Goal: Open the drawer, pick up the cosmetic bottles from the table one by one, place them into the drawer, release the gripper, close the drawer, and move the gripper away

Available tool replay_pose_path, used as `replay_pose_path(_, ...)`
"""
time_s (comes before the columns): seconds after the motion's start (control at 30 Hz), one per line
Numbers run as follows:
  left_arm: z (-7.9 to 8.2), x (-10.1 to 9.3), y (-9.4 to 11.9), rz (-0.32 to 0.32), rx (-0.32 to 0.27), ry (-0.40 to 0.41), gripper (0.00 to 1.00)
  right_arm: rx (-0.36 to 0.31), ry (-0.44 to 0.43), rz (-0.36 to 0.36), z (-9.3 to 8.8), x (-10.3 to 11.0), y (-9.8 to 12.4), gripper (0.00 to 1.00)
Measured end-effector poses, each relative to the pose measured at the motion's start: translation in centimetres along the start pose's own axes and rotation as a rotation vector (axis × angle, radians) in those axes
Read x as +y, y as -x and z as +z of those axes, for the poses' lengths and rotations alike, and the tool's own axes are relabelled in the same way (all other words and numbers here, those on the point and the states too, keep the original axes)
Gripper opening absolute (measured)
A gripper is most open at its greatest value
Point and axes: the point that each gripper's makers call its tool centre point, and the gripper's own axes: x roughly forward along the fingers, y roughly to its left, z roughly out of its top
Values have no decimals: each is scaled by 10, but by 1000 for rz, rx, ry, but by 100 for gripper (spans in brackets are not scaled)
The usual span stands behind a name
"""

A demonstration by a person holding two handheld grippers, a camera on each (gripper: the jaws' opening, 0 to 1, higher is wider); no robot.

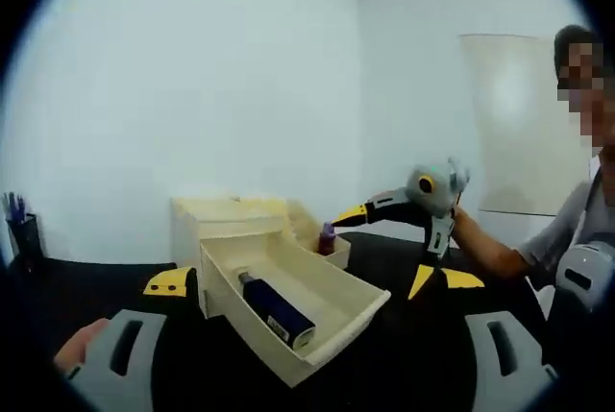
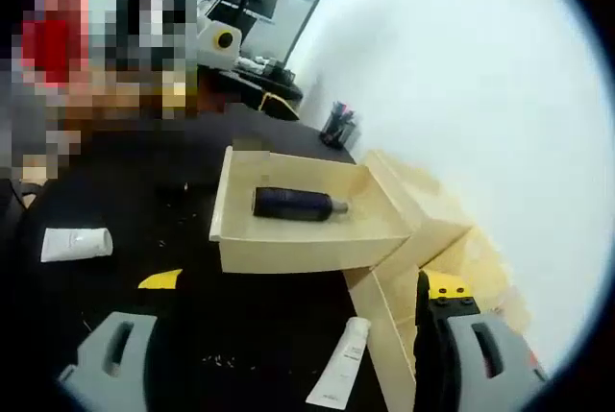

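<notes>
**At the drawer's corner: taking the next tube cleanly**

Between the right tongs [image 2: 303, 282], whose jaws stand wide apart and grip nothing, a white tube [image 2: 338, 369] lies on the black desk [image 2: 192, 335], just beside the foot of the cabinet. This looks like the next piece to lift. Its cap end points toward the cabinet, so the jaws should come down across the body of the tube, square to its length, and close gently: a soft tube will likely flatten or slide if pinched near the tail. The cabinet wall sits close to the right-hand jaw, so keep that jaw clear of it on the way down.

The left tongs [image 1: 314, 280] are also parted and empty, held back from the drawer's front.

Just beyond, the drawer [image 2: 288, 249] is pulled fully out. One dark bottle [image 2: 293, 203] lies on its side inside, with bare floor on either side of it, so the tube can be set down next to it without touching.

Off to the side, a second tube [image 2: 75, 242] rests on the desk. Farther back, a small red bottle [image 1: 327, 237] stands by the cabinet's far side.
</notes>
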Motion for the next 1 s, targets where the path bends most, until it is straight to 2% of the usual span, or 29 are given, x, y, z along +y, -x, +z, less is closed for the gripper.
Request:
replay_pose_path(0.1, -10, 4, 2, 1, -6, 23, 96, -5, -5, 8, -1, 2, -4, 93)
replay_pose_path(0.3, -32, 8, 7, -2, 28, 79, 96, -7, -16, 24, -11, 6, -18, 93)
replay_pose_path(0.47, -31, 3, 13, 1, 27, 54, 96, -73, -66, 40, -7, 11, -28, 93)
replay_pose_path(0.5, -31, 3, 13, 1, 24, 54, 96, -112, -84, 29, -2, 8, -30, 93)
replay_pose_path(0.67, -33, 5, 14, 13, 34, 45, 95, -132, -140, 43, -6, 8, -35, 93)
replay_pose_path(1.0, -40, 8, 12, 25, 66, 33, 94, -156, -196, 12, -14, 2, -44, 93)
